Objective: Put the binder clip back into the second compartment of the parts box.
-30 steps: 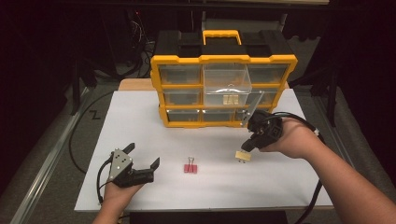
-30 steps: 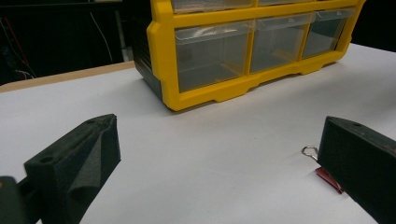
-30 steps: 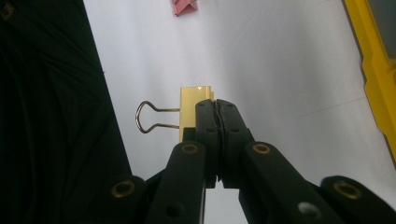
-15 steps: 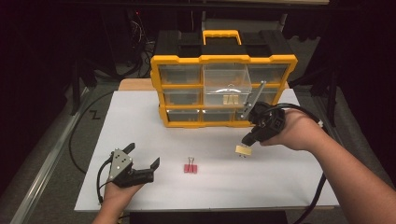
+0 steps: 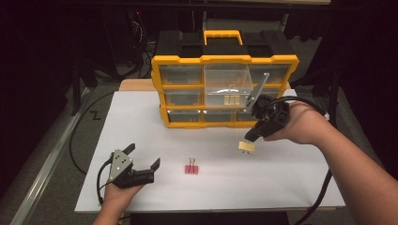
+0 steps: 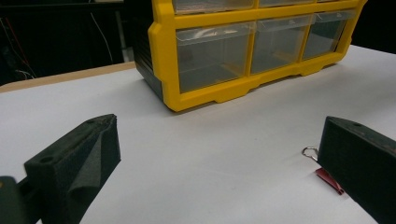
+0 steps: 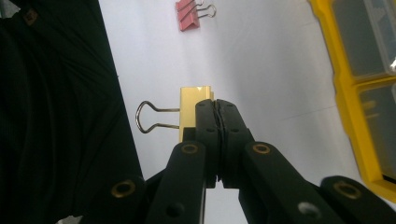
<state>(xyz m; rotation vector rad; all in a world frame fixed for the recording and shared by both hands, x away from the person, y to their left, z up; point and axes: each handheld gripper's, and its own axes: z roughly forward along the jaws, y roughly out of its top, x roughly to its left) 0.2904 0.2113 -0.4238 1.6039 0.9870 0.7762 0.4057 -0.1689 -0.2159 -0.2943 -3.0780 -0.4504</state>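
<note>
White tabletop below, my right gripper (image 5: 248, 140) hangs in front of the yellow organizer (image 5: 225, 61), jaws clamped on a yellow binder clip (image 7: 195, 112). It seems light, stiff, slick; I'd pinch its flat body, not the wire loops.

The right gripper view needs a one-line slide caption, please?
Right gripper shut on a yellow clip above the white table.
</note>
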